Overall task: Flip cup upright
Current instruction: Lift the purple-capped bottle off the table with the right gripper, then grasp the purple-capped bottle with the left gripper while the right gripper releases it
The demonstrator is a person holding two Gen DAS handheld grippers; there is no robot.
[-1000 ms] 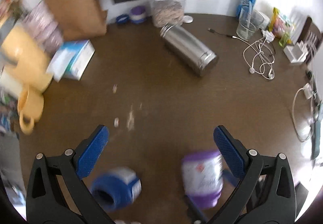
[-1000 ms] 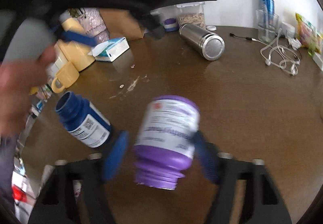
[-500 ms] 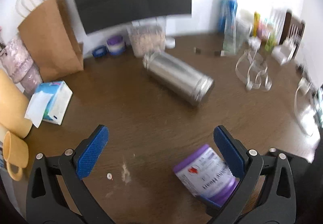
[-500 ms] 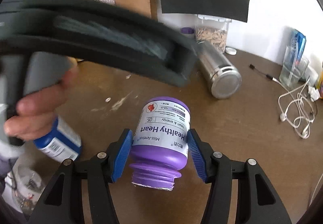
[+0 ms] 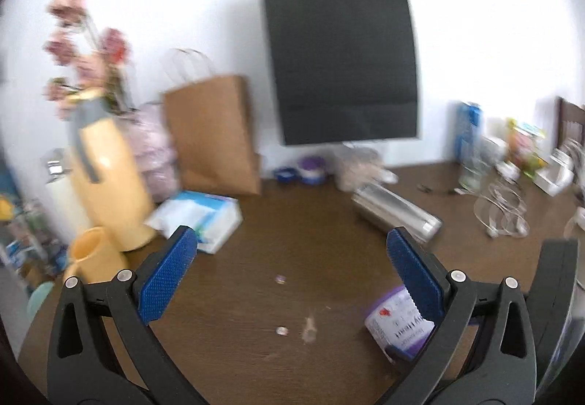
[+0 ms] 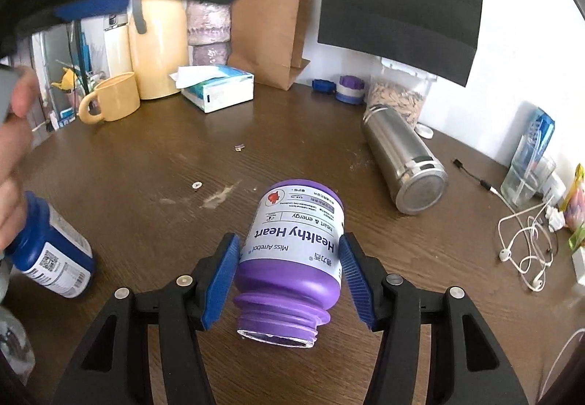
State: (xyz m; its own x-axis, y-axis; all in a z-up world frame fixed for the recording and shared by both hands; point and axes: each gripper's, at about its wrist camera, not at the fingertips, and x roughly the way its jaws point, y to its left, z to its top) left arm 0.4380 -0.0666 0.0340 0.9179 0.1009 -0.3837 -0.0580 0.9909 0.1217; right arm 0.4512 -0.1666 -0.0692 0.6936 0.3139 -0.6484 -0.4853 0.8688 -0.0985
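A steel cup [image 6: 402, 156] lies on its side at the back right of the brown table [image 6: 146, 163], its flat end facing me; the left wrist view shows the steel cup [image 5: 395, 215] blurred, beyond my fingers. My right gripper [image 6: 289, 277] is shut on a purple "Healthy Heart" bottle [image 6: 296, 240], held capless with its mouth toward the camera and its base pointing away. That purple bottle [image 5: 398, 317] shows low on the right in the left wrist view. My left gripper [image 5: 289, 240] is open and holds nothing, raised above the table.
A blue bottle [image 6: 51, 258] lies on its side at the left, beside a hand [image 6: 14, 149]. A yellow mug [image 6: 113, 98], yellow jug [image 6: 161, 43], tissue box [image 6: 215, 87] and brown paper bag [image 6: 270, 32] stand at the back. Earphone cables [image 6: 526, 244] lie at the right.
My left gripper has lifted and tilted up toward the wall; the blue bottle has left its view. My right gripper still holds the purple bottle, now steadier and lower over the table.
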